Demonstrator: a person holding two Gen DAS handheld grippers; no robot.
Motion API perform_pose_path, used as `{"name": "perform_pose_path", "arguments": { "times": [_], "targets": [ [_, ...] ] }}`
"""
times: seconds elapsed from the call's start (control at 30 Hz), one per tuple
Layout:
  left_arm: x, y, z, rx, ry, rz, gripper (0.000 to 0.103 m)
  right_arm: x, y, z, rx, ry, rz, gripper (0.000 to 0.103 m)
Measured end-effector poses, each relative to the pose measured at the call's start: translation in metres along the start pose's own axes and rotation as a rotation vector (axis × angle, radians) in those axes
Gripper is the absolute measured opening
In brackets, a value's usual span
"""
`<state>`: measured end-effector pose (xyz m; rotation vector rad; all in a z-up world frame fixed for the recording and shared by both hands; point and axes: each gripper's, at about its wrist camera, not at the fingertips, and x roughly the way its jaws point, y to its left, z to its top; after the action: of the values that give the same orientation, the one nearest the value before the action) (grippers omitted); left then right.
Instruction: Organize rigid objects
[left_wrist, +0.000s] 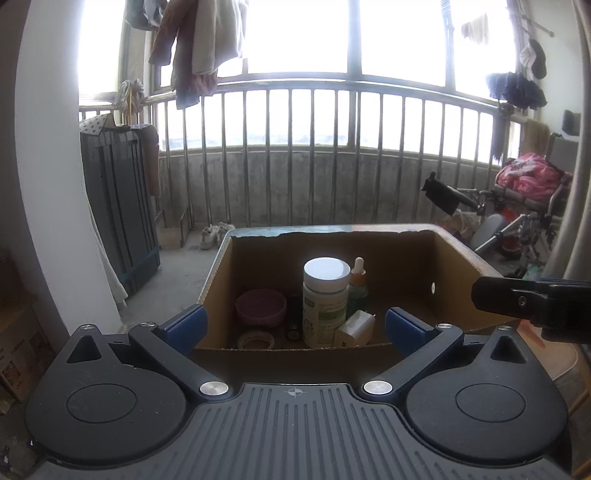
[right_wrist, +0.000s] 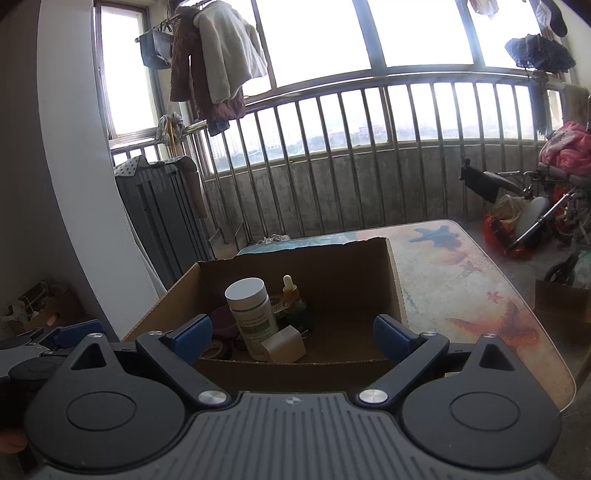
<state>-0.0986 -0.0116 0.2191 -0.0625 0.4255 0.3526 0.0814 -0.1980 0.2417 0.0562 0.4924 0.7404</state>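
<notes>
— Both our grippers sit at the box's near edge: left gripper (left_wrist: 293, 326) spread wide, gripping nothing; right gripper (right_wrist: 293, 334) likewise.

— And the cardboard box (right_wrist: 343, 266)?

— On the desk (right_wrist: 461, 280), toward its left edge. We see 1 white-capped bottle (left_wrist: 325, 301) upright, dropper bottle (left_wrist: 357, 284) behind it, white charger (left_wrist: 355, 328) in front, pink bowl (left_wrist: 260, 306) and tape roll (left_wrist: 255, 339) left.
</notes>
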Motion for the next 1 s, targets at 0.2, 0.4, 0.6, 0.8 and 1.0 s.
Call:
{"name": "perform_pose_path", "arguments": {
  "times": [0.2, 0.4, 0.6, 0.8, 1.0],
  "targets": [
    [-0.003, 0.002, -0.003, -0.001, 0.001, -0.003, 0.103, -0.003, 0.000, -0.003, 0.002, 0.013, 0.006, 0.097],
    [-0.007, 0.002, -0.006, 0.008, -0.012, 0.017, 0.103, -0.002, -0.001, -0.006, 0.004, 0.032, 0.003, 0.097],
    [-0.004, 0.000, -0.010, 0.022, -0.001, 0.018, 0.103, 0.003, 0.006, -0.009, -0.056, 0.049, -0.018, 0.097],
    [-0.003, 0.003, -0.012, 0.004, 0.011, 0.008, 0.103, 0.004, 0.006, -0.013, -0.055, 0.055, -0.018, 0.097],
    [-0.004, 0.001, -0.012, 0.008, 0.010, 0.031, 0.103, 0.004, 0.008, -0.013, -0.067, 0.057, -0.013, 0.097]
  ]
}}
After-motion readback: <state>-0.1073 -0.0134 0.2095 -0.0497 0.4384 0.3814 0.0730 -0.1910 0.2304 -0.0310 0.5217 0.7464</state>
